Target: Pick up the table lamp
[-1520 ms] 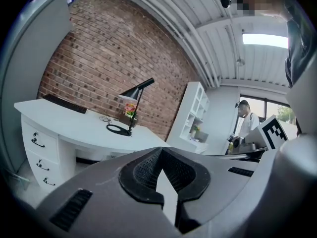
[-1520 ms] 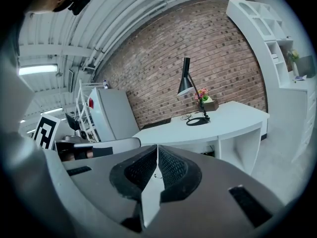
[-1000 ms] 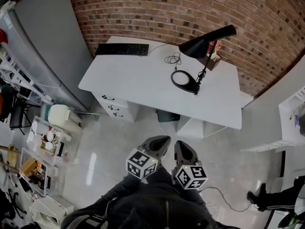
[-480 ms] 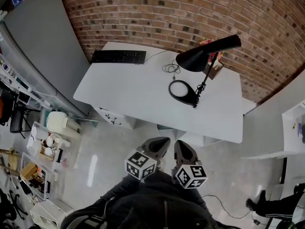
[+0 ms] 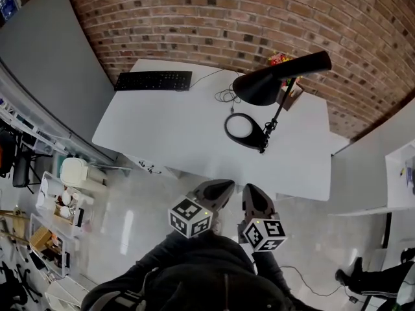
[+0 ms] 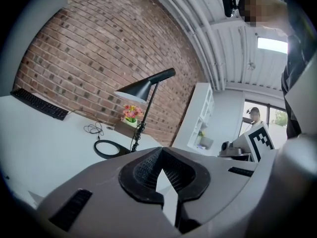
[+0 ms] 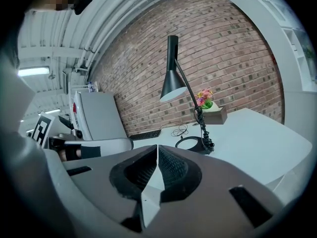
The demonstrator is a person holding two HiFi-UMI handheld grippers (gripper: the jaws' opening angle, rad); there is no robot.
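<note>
A black table lamp stands on the right half of a white rectangular desk, in the upper middle of the head view. Its flat ring-shaped base rests on the desk top, its thin stem leans up to the right, and its cone-shaped shade hangs over the desk above the base. A thin black cable lies coiled just above the base. A small brown box and a pot of pink and red flowers sit behind the lamp, against the red brick wall. A long black keyboard lies at the desk's upper left corner, well apart from the lamp.

Both grippers are in the lower middle of the head view, over the glossy grey floor just below the desk's near edge, apart from the lamp. The left gripper and the right gripper sit side by side and point up the frame toward the desk. The left gripper's ribbed black fingers are closed together with nothing between them, and the lamp shows beyond them at centre left. The right gripper's fingers are likewise closed on nothing, with the lamp upright beyond them at centre frame
</note>
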